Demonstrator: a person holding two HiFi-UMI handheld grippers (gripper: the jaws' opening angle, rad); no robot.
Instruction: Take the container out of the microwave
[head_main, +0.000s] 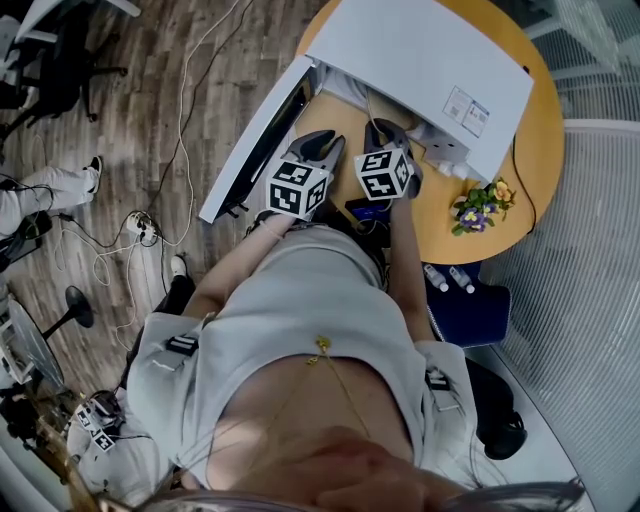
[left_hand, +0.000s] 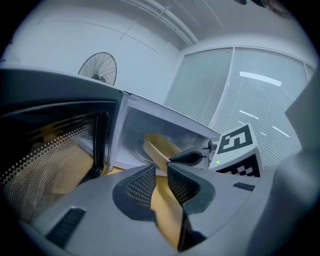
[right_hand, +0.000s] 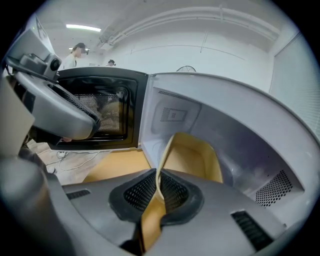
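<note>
Tan container (right_hand: 192, 157) sits inside the open microwave (right_hand: 240, 125), near end toward us. Left tongs (left_hand: 161, 171) and right tongs (right_hand: 159, 176) are each pinched onto a side wall, opposite sides, likely for a level lift. Door (right_hand: 100, 107) is swung wide over the desk (head_main: 437, 215).

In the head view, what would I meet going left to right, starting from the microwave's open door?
Open microwave door → left gripper → right gripper → small bunch of flowers on the round table. The microwave body spans most of these, so it has no place in the order.
</note>
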